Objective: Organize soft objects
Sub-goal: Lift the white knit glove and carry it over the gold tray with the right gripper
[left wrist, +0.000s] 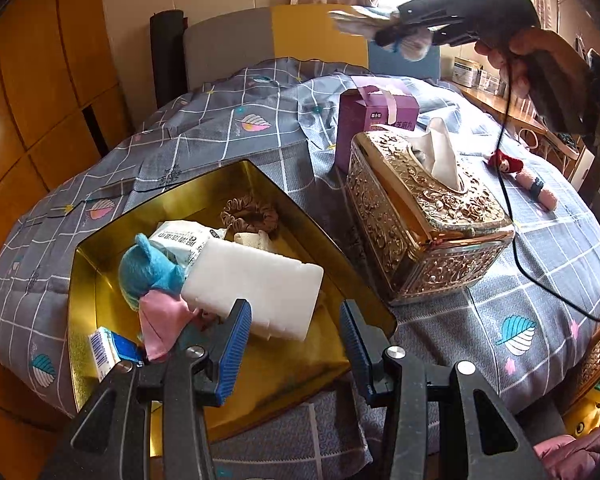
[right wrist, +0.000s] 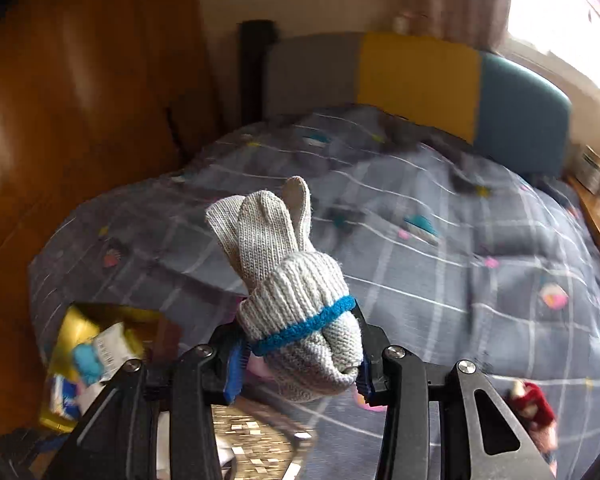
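Above the grey checked quilt (right wrist: pixel 440 288): right gripper (right wrist: pixel 300 364) pinching grey knitted glove (right wrist: pixel 288 280), left gripper (left wrist: pixel 296 344) spread; loose cuff-hold risks dropping it short of gold tin (left wrist: pixel 172 196).

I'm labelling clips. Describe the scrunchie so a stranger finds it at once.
On the bed lies a gold tray left of the ornate tissue box. The scrunchie sits at its far end: the only brown, ruffled ring.

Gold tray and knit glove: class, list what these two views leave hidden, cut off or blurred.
- Gold tray, left wrist view: its near edge sits behind the left gripper.
- Wipes packet: partly under the white sponge.
- Knit glove, right wrist view: its cuff end is pinched inside the right gripper; the bedspread is motion-blurred.
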Tool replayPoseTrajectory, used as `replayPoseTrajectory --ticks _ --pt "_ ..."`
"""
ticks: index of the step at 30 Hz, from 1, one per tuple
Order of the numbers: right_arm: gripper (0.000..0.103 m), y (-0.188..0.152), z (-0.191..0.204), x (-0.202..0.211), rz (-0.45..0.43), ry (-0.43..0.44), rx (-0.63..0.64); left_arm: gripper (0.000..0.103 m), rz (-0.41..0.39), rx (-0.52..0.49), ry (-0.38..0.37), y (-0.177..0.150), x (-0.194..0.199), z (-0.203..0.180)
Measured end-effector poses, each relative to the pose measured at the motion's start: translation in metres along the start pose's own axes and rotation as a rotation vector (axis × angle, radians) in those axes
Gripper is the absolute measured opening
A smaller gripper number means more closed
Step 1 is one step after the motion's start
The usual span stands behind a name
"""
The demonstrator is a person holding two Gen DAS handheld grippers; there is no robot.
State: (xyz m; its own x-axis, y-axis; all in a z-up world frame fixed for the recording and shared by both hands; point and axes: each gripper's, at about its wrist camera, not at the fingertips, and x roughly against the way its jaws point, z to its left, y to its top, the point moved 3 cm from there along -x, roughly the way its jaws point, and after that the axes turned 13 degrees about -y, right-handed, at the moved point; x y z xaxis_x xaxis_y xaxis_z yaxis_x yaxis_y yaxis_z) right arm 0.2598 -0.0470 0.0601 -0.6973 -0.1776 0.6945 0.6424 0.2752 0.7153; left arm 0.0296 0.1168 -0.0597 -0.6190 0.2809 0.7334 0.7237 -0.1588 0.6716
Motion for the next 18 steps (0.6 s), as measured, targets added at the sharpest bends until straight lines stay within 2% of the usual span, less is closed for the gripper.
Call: replayPoseTrajectory --ticks 5,8,12,15,18 --pt "0.044 -0.025 0.062 0.009 0.013 0.096 0.161 0.046 -0.006 0.009 0.021 -0.005 0.008 0.009" --pt "0.044 -0.047 0.096 0.014 0.053 0.179 0.254 0.046 -0.011 0.044 0.046 -0.01 0.016 0.024" --pt "0.044 -0.088 0.146 0.02 0.139 0.302 0.412 0.046 -0.035 0.142 0.111 -0.021 0.033 0.057" --pt "0.044 -0.12 0.18 0.021 0.188 0.356 0.507 0.046 -0.052 0.192 0.178 -0.025 0.044 0.075" --pt "0.044 -0.148 0.209 0.008 0.234 0.383 0.566 0.046 -0.075 0.243 0.214 -0.029 0.055 0.089"
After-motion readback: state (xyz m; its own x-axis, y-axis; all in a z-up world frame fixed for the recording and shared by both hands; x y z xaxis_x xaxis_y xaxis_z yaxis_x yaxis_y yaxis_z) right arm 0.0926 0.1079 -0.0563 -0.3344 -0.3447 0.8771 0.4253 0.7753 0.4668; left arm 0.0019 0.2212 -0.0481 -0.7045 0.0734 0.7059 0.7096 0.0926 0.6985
